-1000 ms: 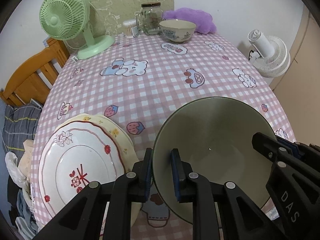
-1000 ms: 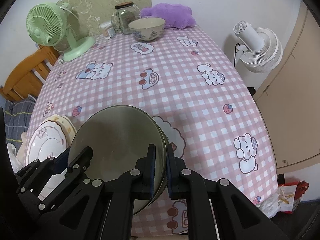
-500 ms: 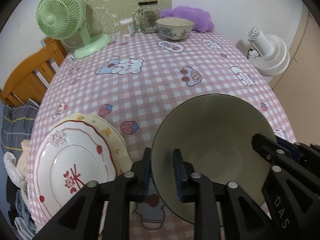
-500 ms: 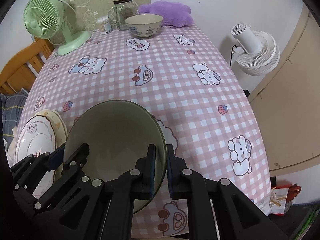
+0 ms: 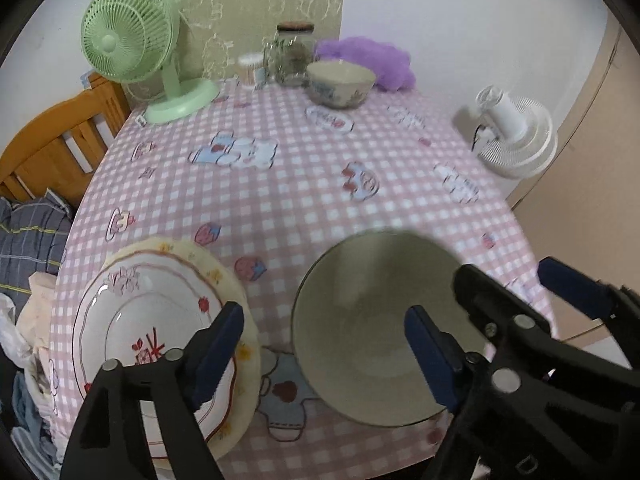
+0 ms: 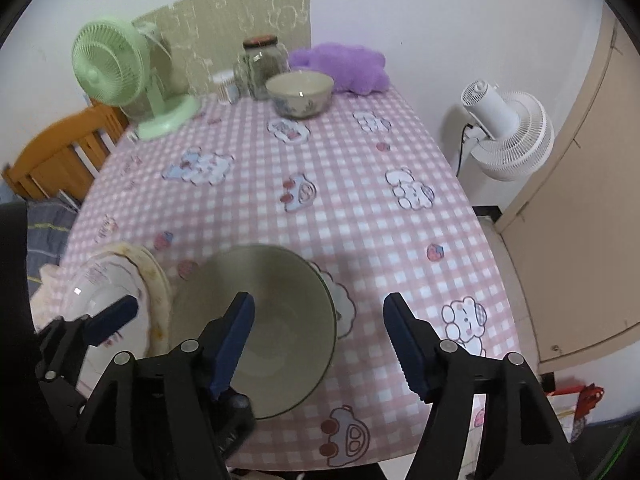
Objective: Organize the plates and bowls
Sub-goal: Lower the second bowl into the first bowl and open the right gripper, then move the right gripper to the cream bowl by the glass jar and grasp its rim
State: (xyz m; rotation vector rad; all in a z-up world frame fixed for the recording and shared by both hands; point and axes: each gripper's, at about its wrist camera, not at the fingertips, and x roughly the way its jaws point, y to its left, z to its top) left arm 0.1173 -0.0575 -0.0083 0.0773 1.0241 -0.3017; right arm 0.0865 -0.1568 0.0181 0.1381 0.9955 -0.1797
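Observation:
A large olive-green bowl (image 5: 372, 300) (image 6: 280, 288) sits on the pink checked tablecloth near the front edge. My left gripper (image 5: 324, 344) straddles its left rim with jaws opening and pads clear of it. My right gripper (image 6: 320, 328) (image 5: 520, 280) straddles the right rim, its jaws also opening and touching nothing. Left of the bowl lies a white red-patterned plate (image 5: 152, 320) (image 6: 104, 284) on a cream plate. A patterned bowl (image 5: 340, 84) (image 6: 300, 92) stands at the far end.
At the back stand a green fan (image 5: 132, 36), a glass jar (image 5: 294, 52) and a purple plush (image 5: 368, 60). A white fan (image 6: 504, 132) stands off the table's right side. A wooden chair (image 5: 52, 144) and piled clothes are on the left.
Both grippers have let go of the olive bowl's rim, spread wide and lifted a little. The bowl now rests on the cloth.

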